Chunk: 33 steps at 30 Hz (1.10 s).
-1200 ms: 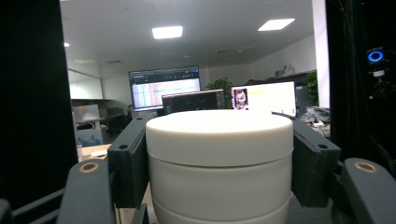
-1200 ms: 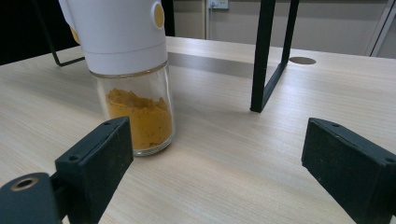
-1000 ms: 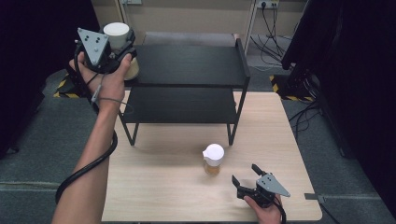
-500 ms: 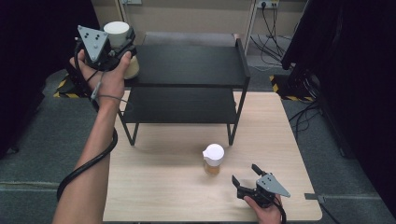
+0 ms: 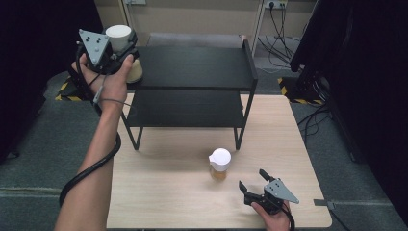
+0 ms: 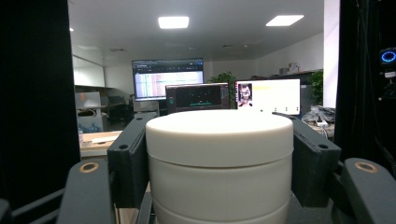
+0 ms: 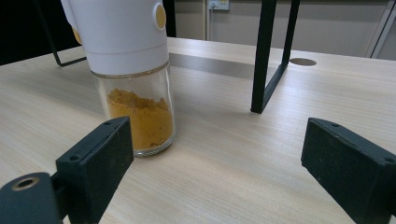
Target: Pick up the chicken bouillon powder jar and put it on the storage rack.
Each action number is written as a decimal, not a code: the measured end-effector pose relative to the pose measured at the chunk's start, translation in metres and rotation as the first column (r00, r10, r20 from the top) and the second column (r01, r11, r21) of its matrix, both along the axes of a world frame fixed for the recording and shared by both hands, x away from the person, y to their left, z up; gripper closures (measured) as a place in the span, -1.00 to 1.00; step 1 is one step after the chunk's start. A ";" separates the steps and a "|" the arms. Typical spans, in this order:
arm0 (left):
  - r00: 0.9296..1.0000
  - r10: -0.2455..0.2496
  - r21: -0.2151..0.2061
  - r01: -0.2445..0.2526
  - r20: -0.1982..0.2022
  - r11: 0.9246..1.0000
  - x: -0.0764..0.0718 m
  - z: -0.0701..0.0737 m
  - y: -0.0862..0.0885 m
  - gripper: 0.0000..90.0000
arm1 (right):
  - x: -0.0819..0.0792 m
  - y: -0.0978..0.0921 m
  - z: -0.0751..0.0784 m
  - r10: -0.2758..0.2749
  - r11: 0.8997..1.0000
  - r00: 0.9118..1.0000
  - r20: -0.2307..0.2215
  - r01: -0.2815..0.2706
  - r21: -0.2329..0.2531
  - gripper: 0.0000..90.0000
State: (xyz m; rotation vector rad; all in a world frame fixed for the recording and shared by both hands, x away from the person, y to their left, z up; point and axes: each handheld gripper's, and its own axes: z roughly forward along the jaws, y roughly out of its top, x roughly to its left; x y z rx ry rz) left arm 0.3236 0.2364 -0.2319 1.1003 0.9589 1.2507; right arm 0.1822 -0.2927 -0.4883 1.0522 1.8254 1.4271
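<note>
- Pale wood counter [image 5: 168, 192] with a black two-tier shelf [image 5: 192, 67] at its far side, seen from the high view: my left gripper [image 5: 115, 45] holds a white-lidded jar [image 5: 119, 36] at the far left corner of the shelf's top tier. To do this well, I'd keep it upright and set it down fully on the tier before letting go.
- My right gripper [image 5: 252, 182] rests at the near right, fingers spread, empty, just right of a spice jar [image 5: 219, 163].
- Left gripper view: fingers [image 6: 128, 163] clamped on both sides of the jar's broad lid, a grip the high view hides; office screens show behind.
- Right gripper view: spice jar holds orange powder, unreadable from above; fingers [image 7: 98, 158] apart.
</note>
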 end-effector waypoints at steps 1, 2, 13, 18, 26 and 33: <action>1.000 0.000 -0.007 0.000 0.002 1.000 0.000 -0.001 0.000 -0.26 | 0.000 0.000 0.000 0.000 1.000 1.000 0.000 0.000 0.000 -0.79; 1.000 0.000 -0.014 0.000 0.004 1.000 0.001 -0.002 0.001 -0.26 | 0.000 0.000 0.000 0.000 1.000 1.000 0.000 0.000 0.000 -0.79; 1.000 -0.020 -0.064 0.020 0.010 0.998 -0.010 -0.004 0.002 -0.73 | 0.000 0.000 0.000 -0.001 1.000 1.000 0.000 0.001 0.003 -0.79; 1.000 -0.025 -0.060 0.026 0.013 0.998 -0.025 -0.007 0.001 -0.73 | 0.000 0.000 0.000 -0.002 1.000 1.000 -0.001 0.002 0.001 -0.79; 0.998 -0.053 -0.094 0.057 0.038 0.994 -0.053 -0.022 0.004 -0.73 | 0.000 0.000 0.001 -0.002 1.000 1.000 -0.003 0.002 -0.001 -0.79; 0.995 -0.097 -0.078 0.100 0.039 0.992 -0.074 -0.046 0.004 -0.73 | 0.001 0.000 0.001 -0.001 1.000 1.000 -0.008 0.001 0.000 -0.79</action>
